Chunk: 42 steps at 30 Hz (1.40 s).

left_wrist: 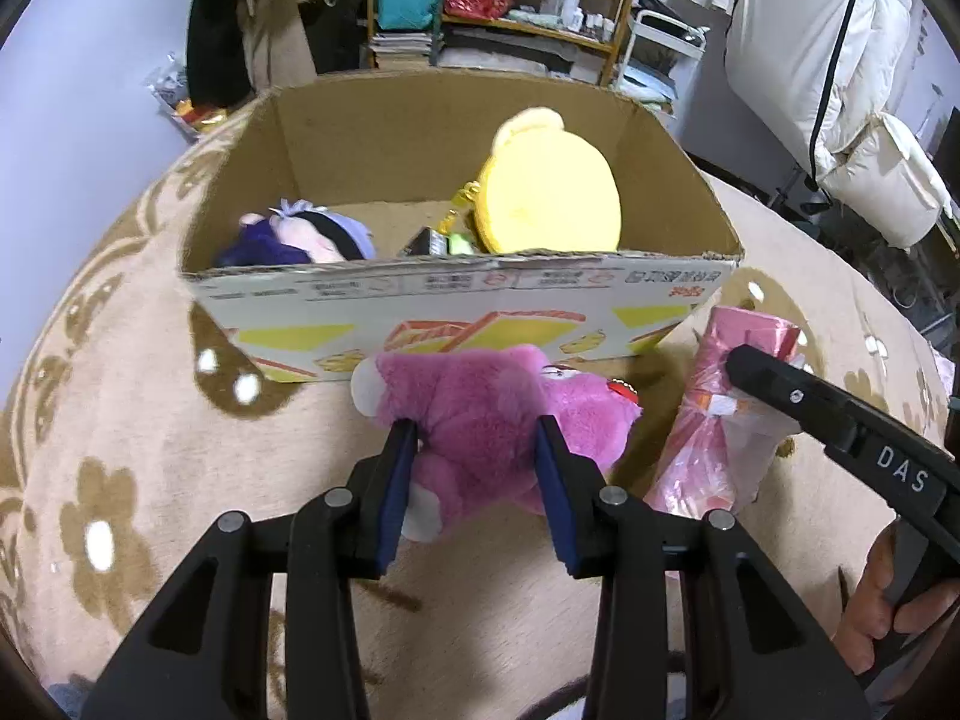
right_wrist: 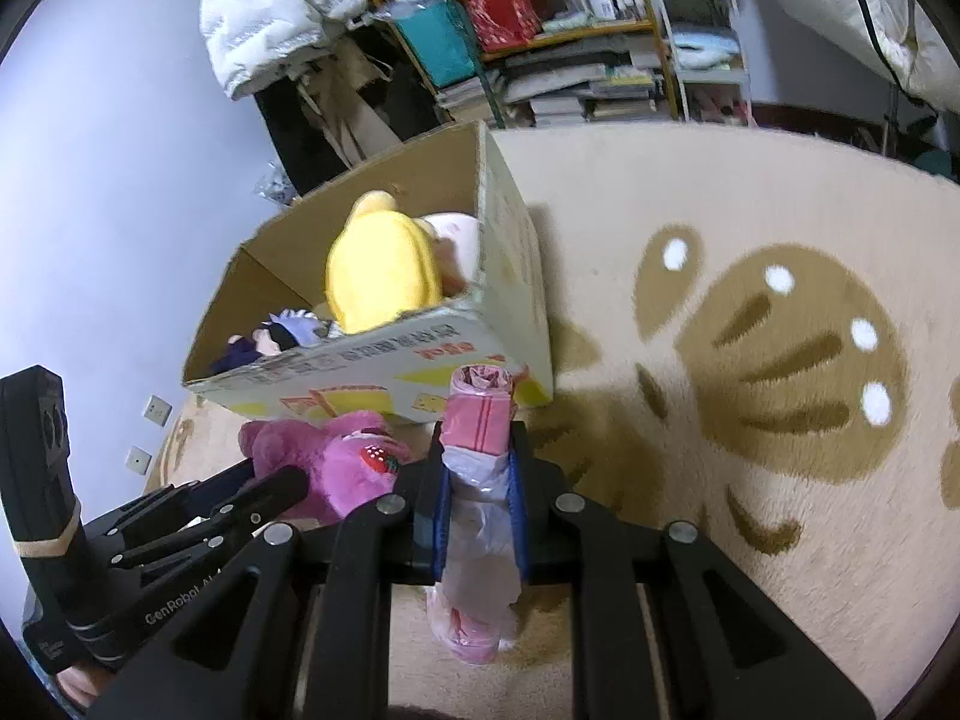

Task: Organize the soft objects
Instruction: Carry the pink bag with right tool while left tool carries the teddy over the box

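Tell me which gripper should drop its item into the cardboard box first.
Probably left. The left gripper already clamps the pink plush bear directly before the cardboard box; the right gripper, holding the pink bag roll, sits off its corner.

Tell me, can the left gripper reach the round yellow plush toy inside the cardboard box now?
Probably not at once. The left gripper is shut on the pink plush bear, so its jaws are occupied. The yellow plush toy sits behind the near wall of the cardboard box, but the box top is open.
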Each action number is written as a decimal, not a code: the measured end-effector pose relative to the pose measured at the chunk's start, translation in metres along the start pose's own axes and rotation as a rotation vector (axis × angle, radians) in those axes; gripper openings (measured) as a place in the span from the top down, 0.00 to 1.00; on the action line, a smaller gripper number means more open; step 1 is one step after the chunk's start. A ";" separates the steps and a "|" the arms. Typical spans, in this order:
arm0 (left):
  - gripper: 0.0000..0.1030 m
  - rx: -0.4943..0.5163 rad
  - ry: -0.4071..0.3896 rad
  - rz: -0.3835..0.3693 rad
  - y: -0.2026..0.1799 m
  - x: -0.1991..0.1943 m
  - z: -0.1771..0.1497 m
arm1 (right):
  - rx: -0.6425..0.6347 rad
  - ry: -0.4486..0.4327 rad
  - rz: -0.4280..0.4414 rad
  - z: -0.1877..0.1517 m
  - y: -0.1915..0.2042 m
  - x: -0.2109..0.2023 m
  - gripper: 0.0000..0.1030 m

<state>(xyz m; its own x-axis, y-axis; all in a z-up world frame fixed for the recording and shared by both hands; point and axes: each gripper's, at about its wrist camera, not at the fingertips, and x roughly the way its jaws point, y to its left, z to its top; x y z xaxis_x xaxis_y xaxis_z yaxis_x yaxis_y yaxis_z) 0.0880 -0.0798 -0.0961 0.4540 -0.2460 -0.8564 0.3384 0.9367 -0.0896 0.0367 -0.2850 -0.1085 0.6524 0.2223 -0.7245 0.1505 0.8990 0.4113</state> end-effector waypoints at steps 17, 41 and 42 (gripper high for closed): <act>0.63 0.025 -0.280 0.110 0.006 -0.095 0.001 | -0.190 -0.301 0.029 0.026 0.053 -0.078 0.83; 0.63 0.061 -0.425 0.213 0.020 -0.090 0.067 | -0.330 -0.408 0.040 0.079 0.095 -0.051 0.83; 0.63 0.063 -0.421 0.213 0.021 -0.087 0.069 | -0.331 -0.412 0.042 0.081 0.096 -0.049 0.83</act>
<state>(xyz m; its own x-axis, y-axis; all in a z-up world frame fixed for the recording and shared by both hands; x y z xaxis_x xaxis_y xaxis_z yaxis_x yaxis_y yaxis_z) 0.1126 -0.0562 0.0117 0.8091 -0.1414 -0.5704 0.2446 0.9636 0.1080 0.0793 -0.2408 0.0115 0.9006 0.1542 -0.4064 -0.0814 0.9783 0.1907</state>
